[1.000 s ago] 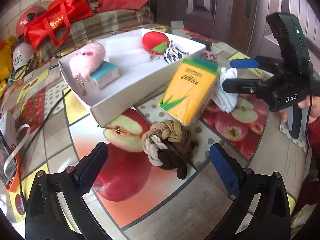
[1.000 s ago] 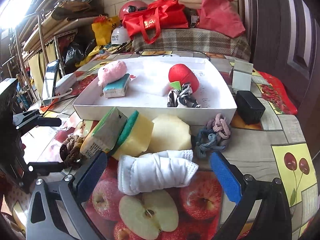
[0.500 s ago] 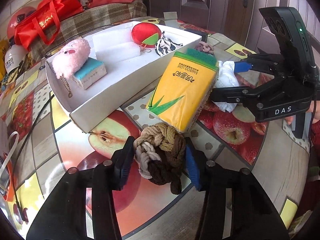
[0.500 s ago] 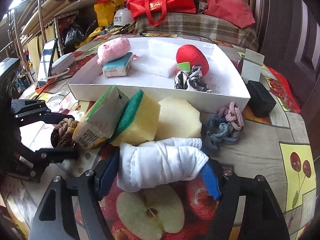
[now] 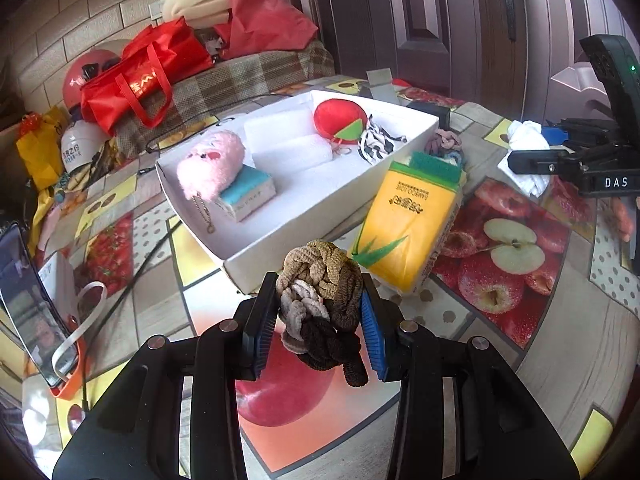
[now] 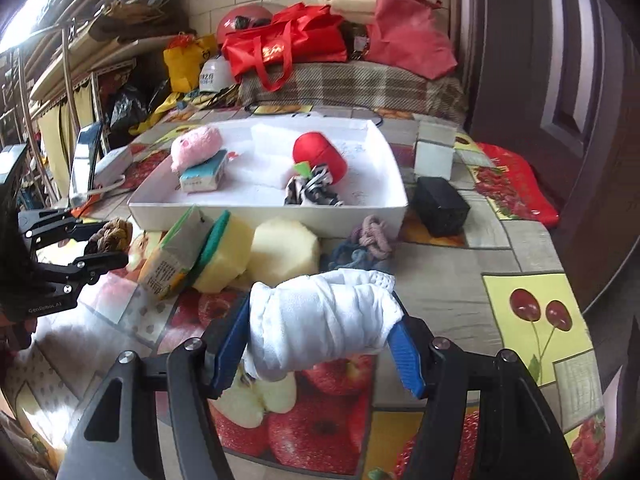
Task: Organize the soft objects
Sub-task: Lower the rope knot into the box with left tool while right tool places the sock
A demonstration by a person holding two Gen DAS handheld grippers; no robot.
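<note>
1. Left wrist view: left gripper (image 5: pixel 320 320) is pinched on a knot of brown, tan and grey hair ties (image 5: pixel 322 304), its blue pads pressed to both sides. The knot's lower end dangles; whether it touches the table (image 5: pixel 560 360) is unclear.
2. Beyond it, the white box (image 5: pixel 304 216) holds a pink plush (image 5: pixel 210 164), a teal sponge (image 5: pixel 248 196), a red ball (image 5: pixel 340 120) and a striped tie (image 5: pixel 378 142).
3. A yellow tissue pack (image 5: pixel 408 224) leans against the box wall, hiding most of a green-topped sponge (image 5: pixel 436 162).
4. At the frame's right edge, the right gripper is partly cut off.
5. Right wrist view: right gripper (image 6: pixel 316 340) is clamped on a rolled white cloth (image 6: pixel 320 320), which hides the table below.
6. A pale foam block (image 6: pixel 284 250) and a tangle of blue and pink ties (image 6: pixel 362 244) lie just before the box.
</note>
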